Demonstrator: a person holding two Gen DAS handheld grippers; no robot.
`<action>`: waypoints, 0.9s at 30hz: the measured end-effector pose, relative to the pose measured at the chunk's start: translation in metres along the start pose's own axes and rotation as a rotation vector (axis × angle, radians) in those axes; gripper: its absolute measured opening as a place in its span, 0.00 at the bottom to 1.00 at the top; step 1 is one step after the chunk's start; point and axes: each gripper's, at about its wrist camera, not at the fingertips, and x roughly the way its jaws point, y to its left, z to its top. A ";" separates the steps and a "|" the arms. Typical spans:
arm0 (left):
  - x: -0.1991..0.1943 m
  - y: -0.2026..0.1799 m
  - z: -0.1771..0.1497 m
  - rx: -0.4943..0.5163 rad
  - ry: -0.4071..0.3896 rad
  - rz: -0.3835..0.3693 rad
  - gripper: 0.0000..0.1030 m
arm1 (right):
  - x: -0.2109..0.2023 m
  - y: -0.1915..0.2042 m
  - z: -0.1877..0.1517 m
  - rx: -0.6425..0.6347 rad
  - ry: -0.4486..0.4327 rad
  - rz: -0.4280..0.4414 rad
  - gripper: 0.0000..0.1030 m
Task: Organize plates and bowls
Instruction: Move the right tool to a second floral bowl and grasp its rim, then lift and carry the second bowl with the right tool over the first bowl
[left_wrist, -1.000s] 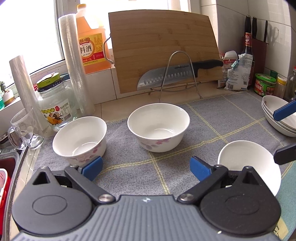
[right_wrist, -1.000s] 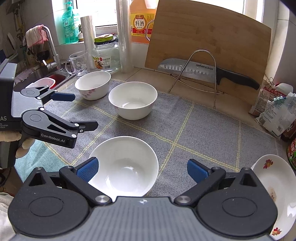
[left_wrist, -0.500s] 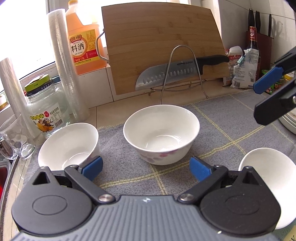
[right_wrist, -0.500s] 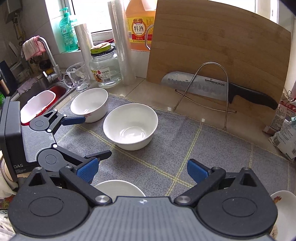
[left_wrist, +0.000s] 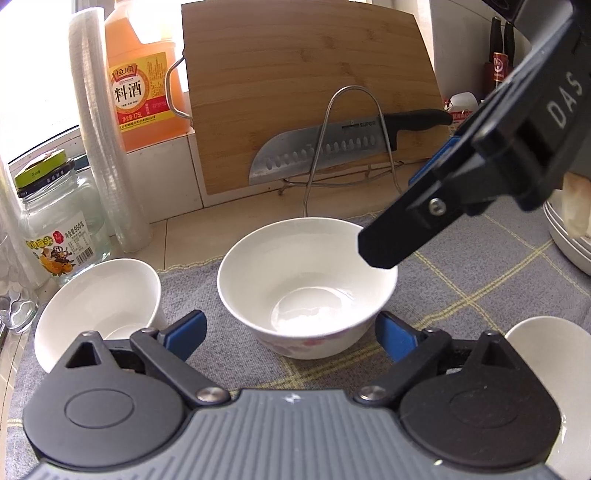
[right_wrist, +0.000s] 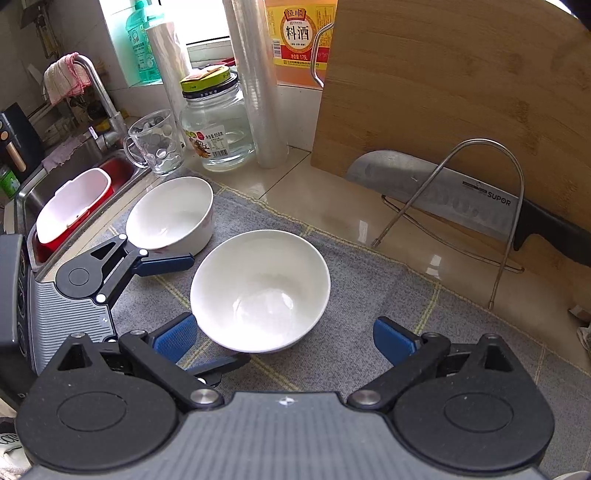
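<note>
A white bowl with a pink flower print (left_wrist: 306, 284) stands in the middle of the grey mat; it also shows in the right wrist view (right_wrist: 258, 288). My left gripper (left_wrist: 291, 332) is open, its fingers on either side of the bowl's near wall. My right gripper (right_wrist: 284, 336) is open and empty, above the bowl's right rim. A second white bowl (left_wrist: 99, 306) stands to the left, also seen from the right wrist (right_wrist: 171, 218). A third white bowl (left_wrist: 554, 358) sits at the right edge. Stacked plates (left_wrist: 569, 236) are at far right.
A bamboo cutting board (left_wrist: 310, 85) leans on the wall behind a wire rack (left_wrist: 351, 147) holding a knife (left_wrist: 332, 147). A glass jar (left_wrist: 55, 221), plastic rolls (left_wrist: 103, 147), an orange bottle (left_wrist: 140, 74) and a glass mug (right_wrist: 155, 144) stand at back left. A sink (right_wrist: 74, 184) is left.
Both grippers moved forward toward the middle bowl. The right gripper came in over the bowl from the right and left the third bowl behind it.
</note>
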 end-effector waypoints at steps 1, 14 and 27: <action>0.001 0.000 0.000 0.000 -0.001 -0.004 0.93 | 0.003 0.000 0.002 -0.004 0.004 0.005 1.00; 0.003 0.001 0.000 -0.014 0.003 -0.051 0.87 | 0.042 -0.011 0.022 0.009 0.051 0.068 0.90; 0.006 0.001 -0.001 -0.020 0.004 -0.062 0.86 | 0.062 -0.013 0.031 0.012 0.063 0.105 0.79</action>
